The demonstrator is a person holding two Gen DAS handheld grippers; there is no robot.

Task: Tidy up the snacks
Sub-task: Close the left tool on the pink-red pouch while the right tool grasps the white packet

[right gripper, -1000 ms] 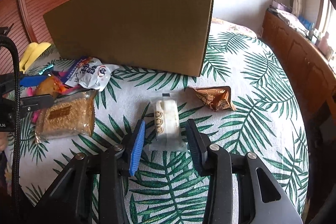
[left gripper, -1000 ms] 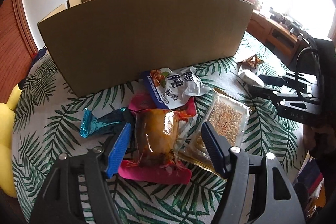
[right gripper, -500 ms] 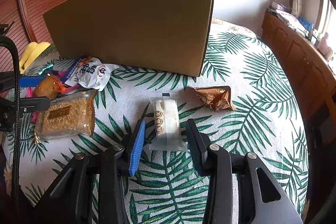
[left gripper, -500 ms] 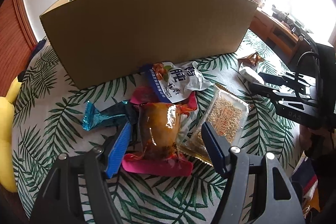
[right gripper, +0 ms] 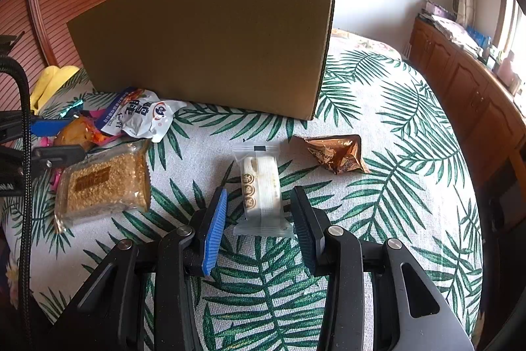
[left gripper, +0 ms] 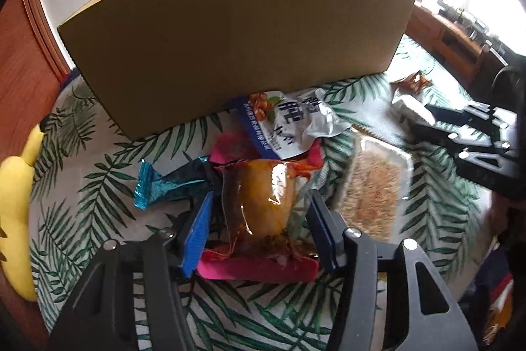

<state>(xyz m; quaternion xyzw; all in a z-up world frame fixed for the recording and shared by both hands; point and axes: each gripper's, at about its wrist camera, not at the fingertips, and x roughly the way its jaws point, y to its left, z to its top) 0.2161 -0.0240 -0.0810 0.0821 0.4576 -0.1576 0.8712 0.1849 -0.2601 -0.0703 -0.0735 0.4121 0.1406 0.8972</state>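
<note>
A tall cardboard box (left gripper: 230, 45) stands at the back of the leaf-print table; it also shows in the right wrist view (right gripper: 210, 45). My left gripper (left gripper: 259, 219) is open with its jaws around an orange clear-wrapped snack (left gripper: 263, 199) that lies on a pink packet (left gripper: 259, 267). My right gripper (right gripper: 259, 216) is open with its jaws either side of a white wrapped cake (right gripper: 261, 189). A white-and-blue pouch (left gripper: 289, 124), a teal foil packet (left gripper: 171, 183) and a clear pack of golden crisps (left gripper: 374, 189) lie close by.
A copper foil wrapper (right gripper: 335, 153) lies right of the white cake. A yellow plush toy (left gripper: 16, 196) sits at the table's left edge. Wooden cabinets (right gripper: 466, 81) run along the right wall. The right gripper's black body shows in the left wrist view (left gripper: 466, 140).
My left gripper has moved forward and its jaws have narrowed around the orange snack. The right gripper has hardly moved.
</note>
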